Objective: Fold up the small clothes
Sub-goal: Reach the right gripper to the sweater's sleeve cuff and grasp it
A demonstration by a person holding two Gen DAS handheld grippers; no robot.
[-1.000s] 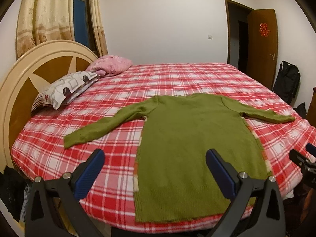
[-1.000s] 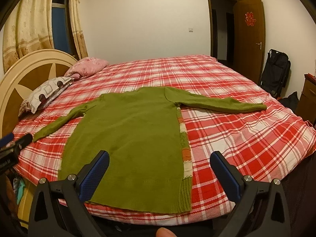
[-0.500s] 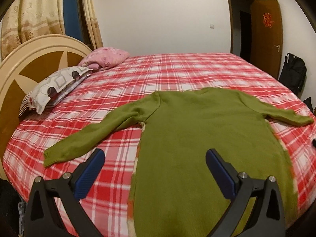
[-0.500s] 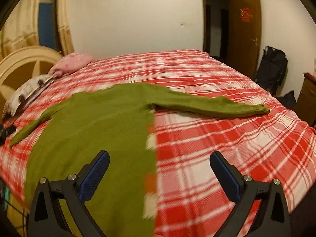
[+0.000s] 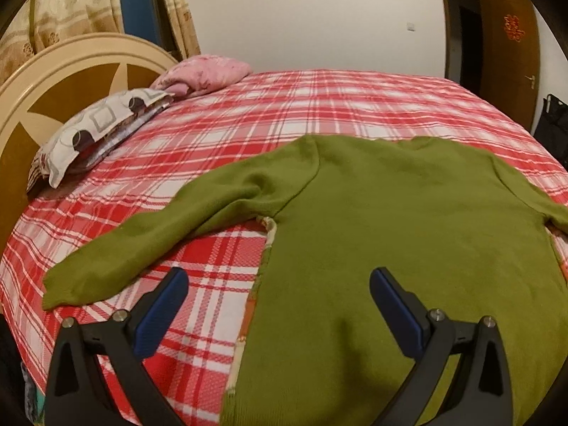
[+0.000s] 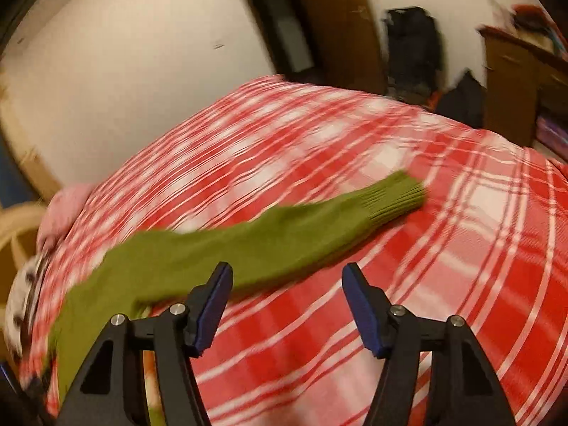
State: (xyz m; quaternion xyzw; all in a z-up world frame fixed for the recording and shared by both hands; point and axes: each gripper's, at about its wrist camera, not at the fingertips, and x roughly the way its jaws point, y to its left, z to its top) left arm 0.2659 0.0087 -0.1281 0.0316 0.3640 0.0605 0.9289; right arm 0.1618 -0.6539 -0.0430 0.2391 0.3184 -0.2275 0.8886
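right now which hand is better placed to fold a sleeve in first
Probably the right. Its gripper sits just short of the right sleeve, fingers half-spread and closing, nothing between them. The left gripper hangs wide open over the sweater's side edge, its sleeve off to one side.

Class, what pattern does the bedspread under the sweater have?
Red and white plaid bedspread, clearest in the left wrist view.

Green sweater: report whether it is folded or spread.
Spread. The green sweater lies flat on the plaid bed, both sleeves stretched outward, no fold made.
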